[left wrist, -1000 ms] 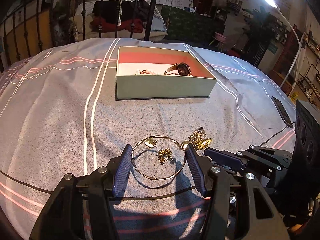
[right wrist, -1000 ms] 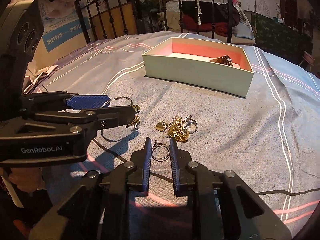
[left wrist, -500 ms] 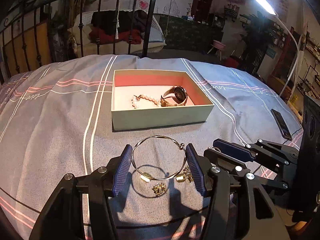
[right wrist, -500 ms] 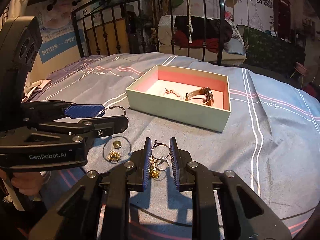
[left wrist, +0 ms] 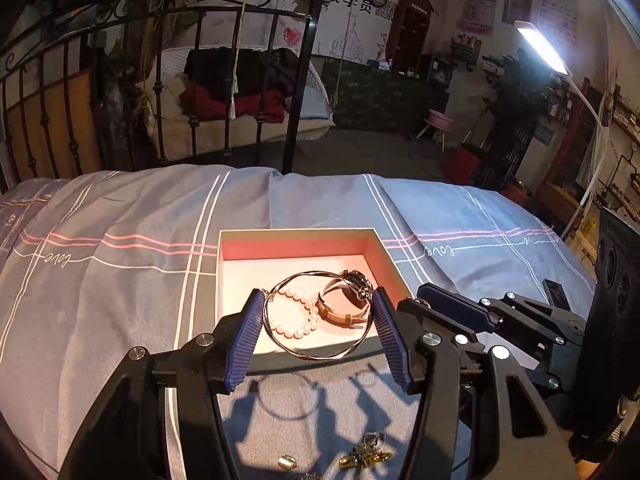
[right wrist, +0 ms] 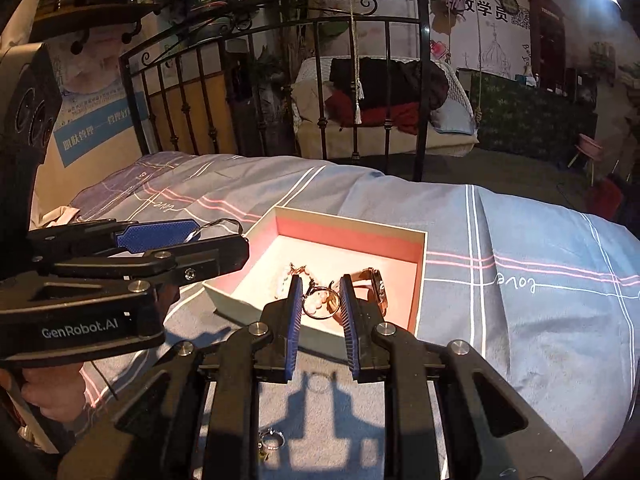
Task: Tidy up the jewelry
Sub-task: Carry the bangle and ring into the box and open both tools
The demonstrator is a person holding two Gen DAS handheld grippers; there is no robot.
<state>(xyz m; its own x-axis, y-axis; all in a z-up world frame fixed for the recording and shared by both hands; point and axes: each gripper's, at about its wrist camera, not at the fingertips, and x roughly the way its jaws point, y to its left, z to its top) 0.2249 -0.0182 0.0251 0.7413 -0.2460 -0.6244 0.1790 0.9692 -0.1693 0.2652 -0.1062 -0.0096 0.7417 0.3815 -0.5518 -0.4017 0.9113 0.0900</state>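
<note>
The left gripper (left wrist: 318, 316) is pinching a thin, springy bangle (left wrist: 316, 314) across its width, so light pressure probably suffices. The right gripper (right wrist: 320, 304) is clasping a small, light ring (right wrist: 318, 302) by its edges, the box (right wrist: 344, 222) lying toward twelve o'clock.

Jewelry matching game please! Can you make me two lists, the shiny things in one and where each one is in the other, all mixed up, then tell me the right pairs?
Things:
1. big gold bangle
2. small ring
3. pearl bracelet
4. loose gold charms

Places:
A. lying inside the box
B. held in the left gripper
C. on the bedspread, near the camera
D. held in the right gripper

Pairs: 1-B, 2-D, 3-A, 4-C
</note>
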